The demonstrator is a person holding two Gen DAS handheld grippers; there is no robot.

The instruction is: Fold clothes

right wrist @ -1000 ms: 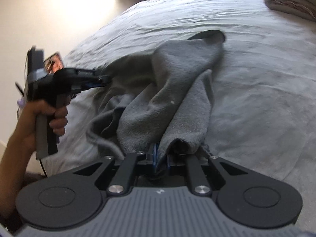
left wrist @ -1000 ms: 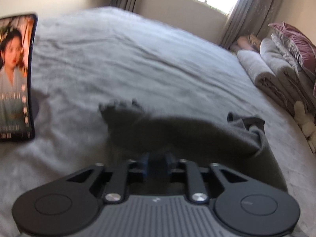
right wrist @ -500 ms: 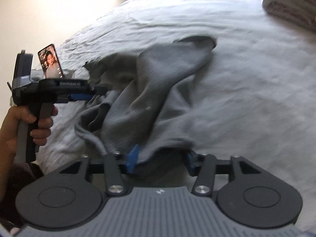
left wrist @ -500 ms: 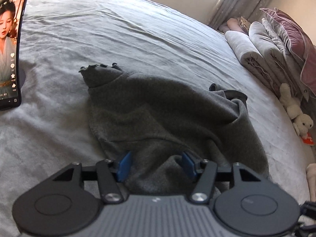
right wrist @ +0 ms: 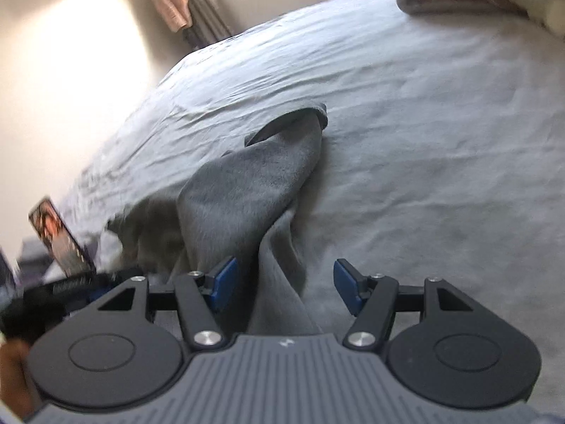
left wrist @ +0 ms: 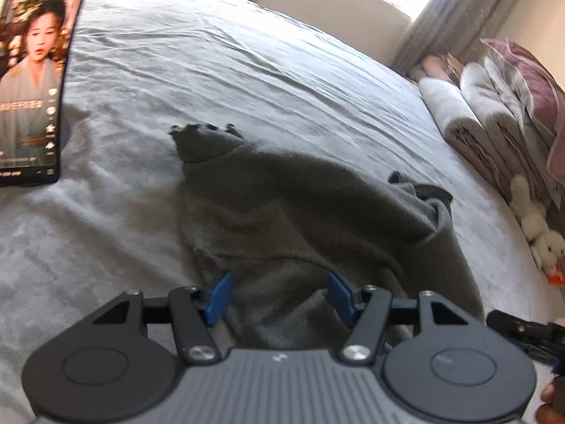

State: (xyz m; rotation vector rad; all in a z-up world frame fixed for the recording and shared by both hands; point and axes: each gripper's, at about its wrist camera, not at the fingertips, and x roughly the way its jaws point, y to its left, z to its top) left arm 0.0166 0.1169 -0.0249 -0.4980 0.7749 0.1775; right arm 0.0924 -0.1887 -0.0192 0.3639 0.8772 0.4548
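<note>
A dark grey knit garment (left wrist: 300, 212) lies crumpled on the grey bedsheet (left wrist: 229, 81), its collar end pointing away and a sleeve bunched at the right. My left gripper (left wrist: 280, 298) hangs open over the garment's near edge, blue pads apart, holding nothing. In the right wrist view the same garment (right wrist: 247, 190) runs as a long fold away from me. My right gripper (right wrist: 286, 286) is open too, with the cloth lying loose under its left pad. The other gripper (right wrist: 53, 293) shows blurred at the lower left.
A phone (left wrist: 31, 81) playing a video stands at the left of the bed. Rolled blankets (left wrist: 469, 120), a pink pillow (left wrist: 529, 70) and a plush toy (left wrist: 536, 226) line the right side. Curtains and a bright window lie beyond.
Both grippers were shut on the garment a second ago and have let it go. The cloth has dropped onto the bed, and both grippers have drawn back slightly.
</note>
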